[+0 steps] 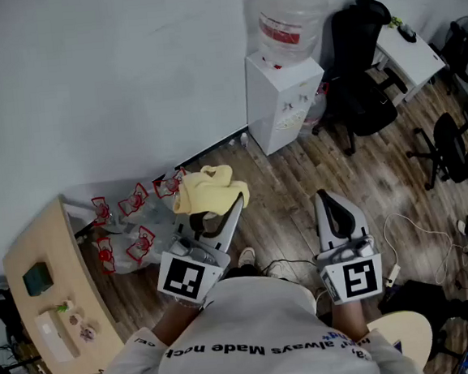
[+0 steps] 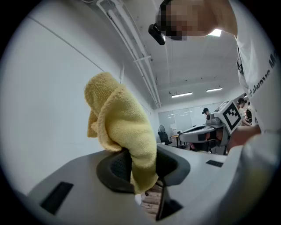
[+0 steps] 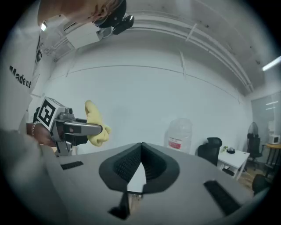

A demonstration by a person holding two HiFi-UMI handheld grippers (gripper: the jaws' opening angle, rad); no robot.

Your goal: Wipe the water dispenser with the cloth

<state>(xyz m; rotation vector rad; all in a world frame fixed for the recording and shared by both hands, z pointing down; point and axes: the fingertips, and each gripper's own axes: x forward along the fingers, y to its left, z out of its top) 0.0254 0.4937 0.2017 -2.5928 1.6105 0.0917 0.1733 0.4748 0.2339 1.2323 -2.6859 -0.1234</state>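
Against the far wall, well apart from me, the white box-shaped water dispenser [image 1: 282, 104] with its clear bottle is standing unwiped. I am keeping the left gripper [image 2: 137, 169] clamped on the fluffy yellow terry cloth [image 2: 118, 127]. The right gripper [image 3: 139, 165] is carrying nothing, its jaws pressed together. The cloth is bunching loosely above the grip and, I judge, could be pulled free on the first stroke. Open wooden floor [image 1: 299, 184] is lying between us, and a black office chair [image 1: 362, 73] is crowding one side of the dispenser.

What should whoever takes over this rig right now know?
Left gripper: shut on the yellow cloth, held up in the air.
Right gripper: shut, nothing in it.
Water dispenser: stands against the wall across the floor, apart from both grippers.
Done: the cloth is gripped.
Left: go up to the dispenser and wipe it; no wiping has started.
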